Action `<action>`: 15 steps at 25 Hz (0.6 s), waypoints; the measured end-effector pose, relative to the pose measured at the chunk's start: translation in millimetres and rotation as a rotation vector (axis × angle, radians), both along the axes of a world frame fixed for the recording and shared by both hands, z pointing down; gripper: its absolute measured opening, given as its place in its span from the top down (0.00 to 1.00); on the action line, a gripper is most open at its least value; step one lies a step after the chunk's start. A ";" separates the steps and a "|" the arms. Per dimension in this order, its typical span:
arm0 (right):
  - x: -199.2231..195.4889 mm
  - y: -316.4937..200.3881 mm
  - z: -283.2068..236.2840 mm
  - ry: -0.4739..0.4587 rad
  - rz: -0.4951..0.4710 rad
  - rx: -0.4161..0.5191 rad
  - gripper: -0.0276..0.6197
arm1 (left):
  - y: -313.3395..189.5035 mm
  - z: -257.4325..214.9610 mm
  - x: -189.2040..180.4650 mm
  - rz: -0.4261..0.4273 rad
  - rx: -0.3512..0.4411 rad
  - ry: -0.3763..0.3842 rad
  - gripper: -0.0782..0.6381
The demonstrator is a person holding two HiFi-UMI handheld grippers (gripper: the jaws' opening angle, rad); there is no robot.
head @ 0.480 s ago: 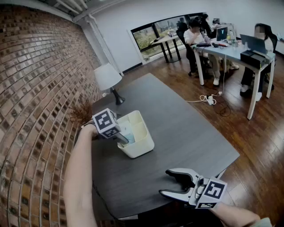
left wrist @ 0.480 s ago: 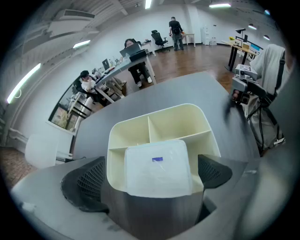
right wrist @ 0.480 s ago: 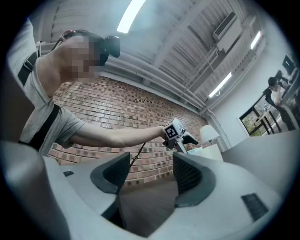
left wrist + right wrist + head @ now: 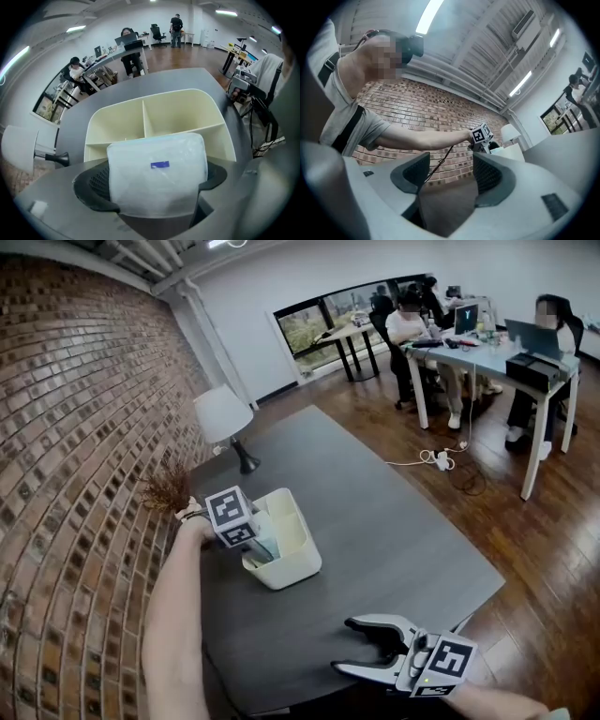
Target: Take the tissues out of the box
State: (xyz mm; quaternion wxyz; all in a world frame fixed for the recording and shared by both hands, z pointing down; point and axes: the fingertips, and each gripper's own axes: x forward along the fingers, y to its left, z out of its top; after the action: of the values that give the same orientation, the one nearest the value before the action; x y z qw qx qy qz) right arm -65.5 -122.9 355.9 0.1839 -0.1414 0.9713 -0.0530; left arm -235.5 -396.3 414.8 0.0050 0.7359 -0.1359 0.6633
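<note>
A cream box [image 4: 295, 554] with several compartments stands on the dark table [image 4: 394, 531]. My left gripper [image 4: 260, 551] points steeply down into the box's left side, shut on a white plastic-wrapped tissue pack [image 4: 267, 542]. In the left gripper view the tissue pack [image 4: 157, 176] with its small blue label fills the space between the left gripper's [image 4: 154, 180] pads, in front of the box [image 4: 213, 105]; the pack's lower end is hidden. My right gripper [image 4: 361, 645] hovers at the table's near edge, open and empty. In the right gripper view the right gripper [image 4: 450, 171] tilts up toward the brick wall.
A white lamp [image 4: 223, 418] and a dried plant [image 4: 169, 491] stand at the table's far left by the brick wall [image 4: 75, 446]. People sit at desks [image 4: 487, 352] far right. A cable [image 4: 441, 457] lies on the wooden floor.
The head view has shifted slightly, so the box sits a little lower in the picture. Both grippers stand much as before relative to the box.
</note>
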 end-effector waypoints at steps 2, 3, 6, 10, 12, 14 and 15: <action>-0.3 0.3 0.5 0.000 0.000 0.003 0.49 | -2.3 -4.0 -0.9 0.010 0.024 -0.023 0.19; -0.1 0.5 1.0 0.001 0.001 0.005 0.49 | -3.6 -7.2 -1.1 0.015 0.045 -0.037 0.20; 0.6 0.4 1.6 0.005 0.005 0.009 0.49 | -4.7 -27.8 5.9 0.028 0.111 -0.031 0.20; 1.8 0.0 1.6 0.008 0.008 0.007 0.49 | -1.2 -64.7 8.9 0.027 0.177 0.025 0.20; 2.4 -0.2 2.0 0.005 0.010 0.002 0.49 | 0.1 -87.2 3.2 0.022 0.245 0.023 0.20; 1.8 -0.8 2.1 0.001 0.012 -0.005 0.49 | 0.4 -117.9 -6.8 0.006 0.351 0.022 0.20; 1.2 -1.2 2.0 -0.002 0.012 -0.007 0.49 | 2.2 -137.5 -9.2 0.000 0.412 0.041 0.20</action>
State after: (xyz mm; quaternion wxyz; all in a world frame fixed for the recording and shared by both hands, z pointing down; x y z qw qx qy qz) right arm -64.3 -124.1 357.9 0.1848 -0.1481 0.9700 -0.0555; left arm -244.7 -394.1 277.3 -0.1429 0.7346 -0.2689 0.6064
